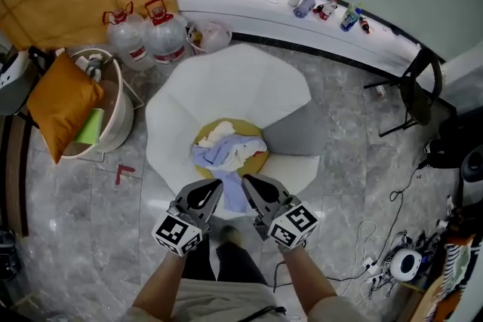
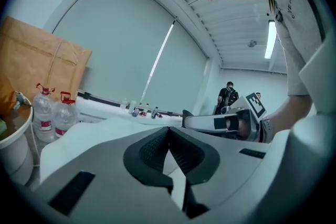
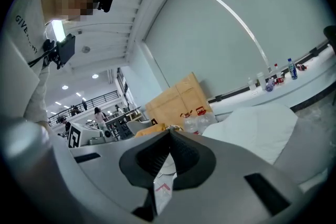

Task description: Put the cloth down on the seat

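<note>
A heap of white, cream and pale blue cloths [image 1: 226, 149] lies on the yellow seat [image 1: 260, 159] of a white petal-shaped chair [image 1: 226, 79]. One pale blue cloth [image 1: 235, 197] trails off the seat's front edge, between the two grippers. My left gripper [image 1: 217, 188] is just left of that trailing cloth. My right gripper [image 1: 247, 182] is just right of it. In the left gripper view the left gripper [image 2: 168, 129] has its jaw tips together with no cloth between them. The right gripper [image 3: 169, 134] looks the same in its own view.
A grey cushion [image 1: 294, 130] leans on the chair's right side. Two water jugs [image 1: 147, 38] and a round basket [image 1: 113, 136] with an orange pillow [image 1: 64, 105] stand at the left. A black chair [image 1: 415, 90] and cables [image 1: 377, 260] are at the right. Bottles [image 1: 324, 7] line the far ledge.
</note>
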`<state>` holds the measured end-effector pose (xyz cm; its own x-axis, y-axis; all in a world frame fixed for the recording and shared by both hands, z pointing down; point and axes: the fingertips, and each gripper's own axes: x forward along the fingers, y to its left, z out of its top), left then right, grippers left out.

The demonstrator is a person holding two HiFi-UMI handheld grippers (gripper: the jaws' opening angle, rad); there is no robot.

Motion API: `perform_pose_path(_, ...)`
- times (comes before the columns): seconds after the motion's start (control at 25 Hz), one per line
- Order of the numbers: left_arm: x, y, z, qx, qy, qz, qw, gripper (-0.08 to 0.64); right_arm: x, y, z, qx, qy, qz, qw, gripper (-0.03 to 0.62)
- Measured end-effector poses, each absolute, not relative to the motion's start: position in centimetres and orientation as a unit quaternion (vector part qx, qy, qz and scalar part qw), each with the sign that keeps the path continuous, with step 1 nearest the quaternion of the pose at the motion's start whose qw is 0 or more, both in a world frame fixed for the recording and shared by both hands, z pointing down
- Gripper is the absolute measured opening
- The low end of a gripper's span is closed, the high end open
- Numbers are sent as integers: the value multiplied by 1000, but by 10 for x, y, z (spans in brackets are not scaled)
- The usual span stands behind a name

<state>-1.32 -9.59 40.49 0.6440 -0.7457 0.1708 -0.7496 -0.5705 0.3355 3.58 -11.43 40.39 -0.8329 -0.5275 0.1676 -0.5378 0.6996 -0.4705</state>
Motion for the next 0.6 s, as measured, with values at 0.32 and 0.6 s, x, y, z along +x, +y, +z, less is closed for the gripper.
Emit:
perform_pose_path(0.32,-6,-73,358,900,-401,16,170,14,44,-96,353,280,-932,229,8,17)
perform_pose_path(0.6,-6,-54,318,896,-412,2,166,13,50,-71,317,260,-941,214,5,17)
